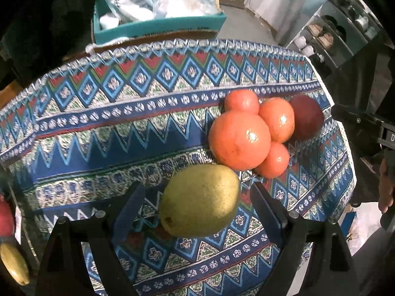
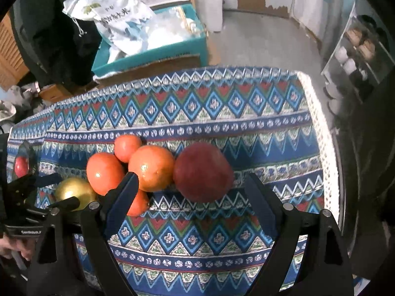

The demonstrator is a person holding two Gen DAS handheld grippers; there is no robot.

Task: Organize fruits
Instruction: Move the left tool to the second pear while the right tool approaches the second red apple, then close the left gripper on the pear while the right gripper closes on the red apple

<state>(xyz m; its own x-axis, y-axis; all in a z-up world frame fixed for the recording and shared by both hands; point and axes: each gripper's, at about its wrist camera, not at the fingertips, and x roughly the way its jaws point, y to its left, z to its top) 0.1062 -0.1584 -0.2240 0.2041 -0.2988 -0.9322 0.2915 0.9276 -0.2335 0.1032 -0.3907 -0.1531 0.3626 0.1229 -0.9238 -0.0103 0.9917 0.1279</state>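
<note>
I see the patterned tablecloth [image 1: 103, 133] filling most of both views, its lace edge running down the right side of the right wrist view. Behind it, at the upper middle of the left wrist view, sits a teal box [image 1: 160, 24] stuffed with white bags.

My left gripper [image 1: 197, 203] comes up from the bottom of the left wrist view with its fingers spread wide, released, the green-yellow pear [image 1: 201, 201] lying on the cloth between them, neither pad touching it. My right gripper [image 2: 191, 188] rises from the bottom of the right wrist view, likewise spread and gripping nothing, with the dark red apple [image 2: 203, 171] between and just beyond its fingertips.

The fruit cluster sits right of centre in the left wrist view: a big orange [image 1: 239, 139] touches three smaller orange fruits [image 1: 276, 119], with the apple at the far right of the bunch and the pear just below it.

At the lower left edge of the left wrist view a banana [image 1: 14, 264] and something red [image 1: 6, 218] show, both blurred.
</note>
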